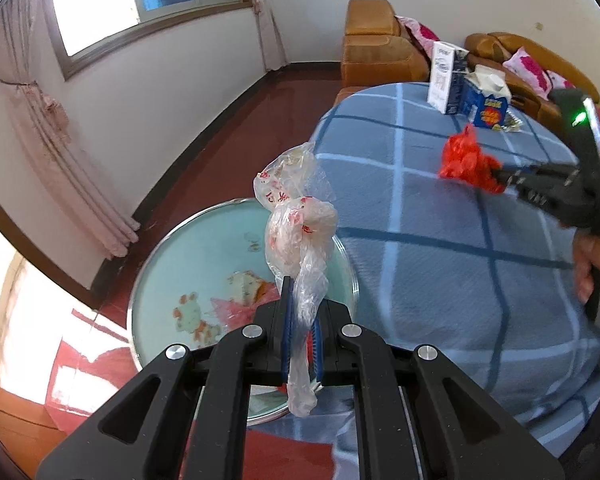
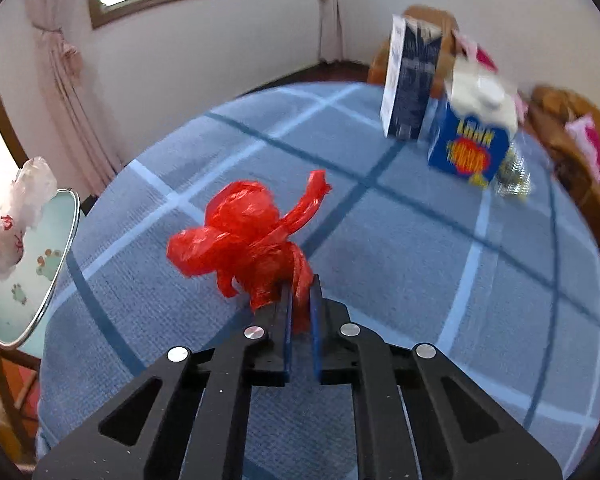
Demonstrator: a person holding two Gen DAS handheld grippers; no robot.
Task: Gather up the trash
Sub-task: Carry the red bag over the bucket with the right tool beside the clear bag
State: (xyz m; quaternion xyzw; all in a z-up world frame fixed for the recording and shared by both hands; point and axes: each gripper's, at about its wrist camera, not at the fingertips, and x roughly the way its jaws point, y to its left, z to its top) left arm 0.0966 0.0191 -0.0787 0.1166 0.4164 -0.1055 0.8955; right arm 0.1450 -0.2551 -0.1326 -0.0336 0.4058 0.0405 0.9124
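Note:
My left gripper [image 1: 301, 300] is shut on a crumpled clear plastic bag [image 1: 298, 216] with red print, held up above a round pale-green basin [image 1: 188, 264] beside the table. The same clear bag [image 2: 14, 216] shows at the left edge of the right wrist view. My right gripper [image 2: 301, 292] is shut on a knotted red plastic bag [image 2: 244, 232] just above the blue checked tablecloth [image 2: 400, 260]. From the left wrist view the right gripper [image 1: 500, 176] holds the red bag [image 1: 466, 158] over the table, with a person's hand [image 1: 588, 264] on its handle.
At the table's far side stand a tall dark-blue and white carton [image 2: 410, 80], a blue carton [image 2: 472, 136] with a white top and a bit of silvery wrapper [image 2: 514, 176]. Orange sofas [image 1: 380, 44] with pink cushions lie behind. The floor is red.

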